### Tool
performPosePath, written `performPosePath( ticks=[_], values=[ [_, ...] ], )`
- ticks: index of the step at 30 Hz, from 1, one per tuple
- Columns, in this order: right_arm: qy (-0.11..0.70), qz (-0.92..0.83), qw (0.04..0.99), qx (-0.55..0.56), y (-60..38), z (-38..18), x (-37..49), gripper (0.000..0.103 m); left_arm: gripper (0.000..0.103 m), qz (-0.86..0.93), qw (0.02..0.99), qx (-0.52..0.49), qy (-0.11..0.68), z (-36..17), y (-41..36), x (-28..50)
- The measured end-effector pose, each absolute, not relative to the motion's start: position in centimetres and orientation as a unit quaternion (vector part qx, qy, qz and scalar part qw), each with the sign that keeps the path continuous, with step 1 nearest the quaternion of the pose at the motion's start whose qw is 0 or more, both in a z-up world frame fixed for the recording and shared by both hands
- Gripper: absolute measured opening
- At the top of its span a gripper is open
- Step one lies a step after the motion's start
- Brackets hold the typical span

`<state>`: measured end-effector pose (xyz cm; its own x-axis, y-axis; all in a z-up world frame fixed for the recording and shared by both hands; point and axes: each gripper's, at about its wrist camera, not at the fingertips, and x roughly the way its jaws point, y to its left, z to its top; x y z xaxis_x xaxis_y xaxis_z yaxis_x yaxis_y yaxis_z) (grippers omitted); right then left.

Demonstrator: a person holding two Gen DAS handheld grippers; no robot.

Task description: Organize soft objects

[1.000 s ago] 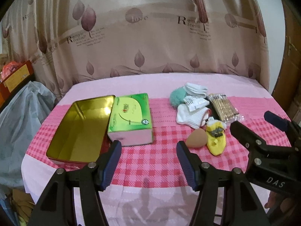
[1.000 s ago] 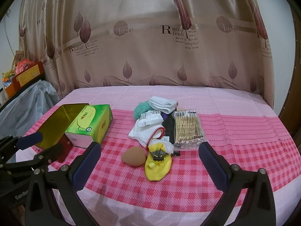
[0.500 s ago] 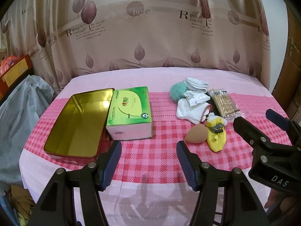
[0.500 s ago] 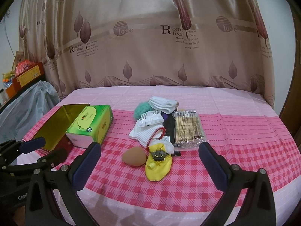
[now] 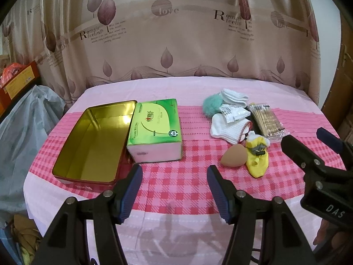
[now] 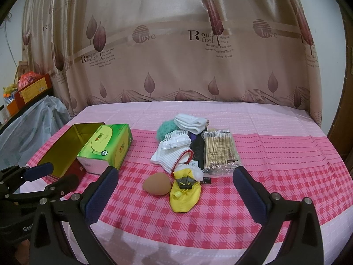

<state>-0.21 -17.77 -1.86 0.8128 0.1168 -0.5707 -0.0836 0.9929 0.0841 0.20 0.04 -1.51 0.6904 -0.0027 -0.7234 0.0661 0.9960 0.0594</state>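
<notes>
Soft objects lie in one loose group on the pink checked tablecloth, right of the middle, and both grippers hang over the near edge with nothing between their fingers. The left gripper has its jaws apart, and the right gripper has them wide apart too (each one shows at the side of the other's view). Nearest in the group is one tan egg-shaped sponge, touching one yellow sock that carries a black clip. Behind them lies one white sock with a red rim, then one small white packet on top of it, one teal fluffy ball, and one folded white sock farthest back. Just right of the socks is one clear bag of cotton swabs, resting partly on something dark that I cannot identify. On the left side stand one green tissue box and, touching it, one open gold tin. Between the grippers and the group nothing blocks the way. A curtain with leaf prints closes the back.
</notes>
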Motion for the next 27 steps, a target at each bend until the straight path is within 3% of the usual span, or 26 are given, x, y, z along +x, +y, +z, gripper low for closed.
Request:
performPosePath(
  ticks=[27],
  values=[
    [0.302, 0.056, 0.952, 0.024, -17.53, -1.87, -0.37, 0.103, 0.062, -0.016, 0.915, 0.041, 0.400, -1.96, 0.19, 0.33]
  ],
)
